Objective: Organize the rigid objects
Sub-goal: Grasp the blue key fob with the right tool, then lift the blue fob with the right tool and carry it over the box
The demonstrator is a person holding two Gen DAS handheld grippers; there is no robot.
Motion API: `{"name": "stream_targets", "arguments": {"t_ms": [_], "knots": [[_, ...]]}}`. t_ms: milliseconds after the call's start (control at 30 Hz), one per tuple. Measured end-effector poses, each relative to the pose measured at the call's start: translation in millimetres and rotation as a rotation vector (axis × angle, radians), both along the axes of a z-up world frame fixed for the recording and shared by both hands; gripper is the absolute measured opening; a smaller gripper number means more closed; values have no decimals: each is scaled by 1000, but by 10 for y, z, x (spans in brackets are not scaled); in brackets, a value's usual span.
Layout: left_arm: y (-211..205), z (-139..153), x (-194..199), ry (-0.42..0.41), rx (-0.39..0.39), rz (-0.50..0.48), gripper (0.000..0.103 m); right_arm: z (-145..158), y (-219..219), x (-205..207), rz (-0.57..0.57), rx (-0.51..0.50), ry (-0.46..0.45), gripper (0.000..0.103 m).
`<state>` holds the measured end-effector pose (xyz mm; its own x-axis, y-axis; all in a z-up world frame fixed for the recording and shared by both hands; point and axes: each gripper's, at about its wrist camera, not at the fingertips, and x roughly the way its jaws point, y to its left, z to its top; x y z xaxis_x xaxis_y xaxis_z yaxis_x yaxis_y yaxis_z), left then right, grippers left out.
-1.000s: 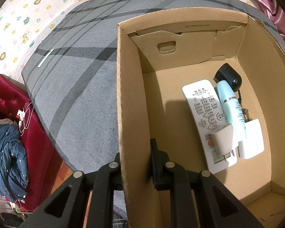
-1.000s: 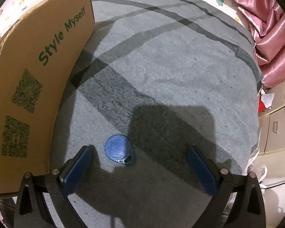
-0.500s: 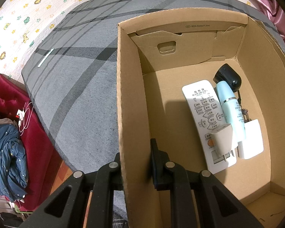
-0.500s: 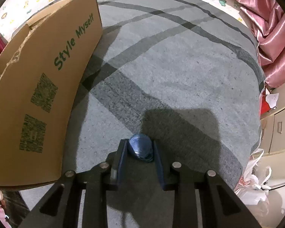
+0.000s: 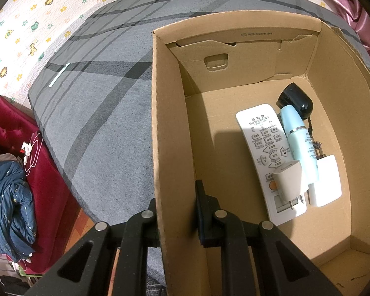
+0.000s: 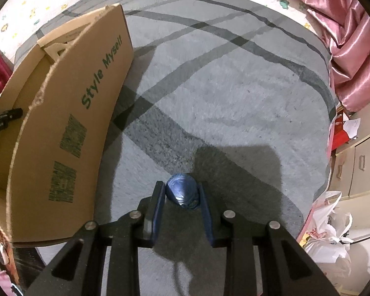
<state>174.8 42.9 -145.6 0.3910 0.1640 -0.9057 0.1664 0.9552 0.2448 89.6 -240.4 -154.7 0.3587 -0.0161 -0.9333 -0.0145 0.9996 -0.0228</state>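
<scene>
With my right gripper [image 6: 182, 194] clamped on the blue tag [image 6: 182, 192] and my left gripper [image 5: 176, 197] pinching the cardboard box [image 5: 170, 128] wall, I judge the next move is carrying it left over the rim, then parting the fingers.

Both views downward, close; shared cardboard box [image 5: 175, 148], seemingly.

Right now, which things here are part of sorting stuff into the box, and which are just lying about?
Part of the job:
- blue key fob in the right tool
- cardboard box, wall clamped by the left tool
- already inside: remote, light blue tube, two white chargers

Lying about:
- navy jacket
- plastic bags
- pink curtain
</scene>
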Motion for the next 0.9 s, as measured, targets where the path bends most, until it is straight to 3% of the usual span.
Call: {"name": "stream_targets", "arguments": {"t_ms": [900], "knots": [[-8, 0, 5, 3, -19, 1, 17, 756, 351, 267, 61, -3, -112, 29]]}}
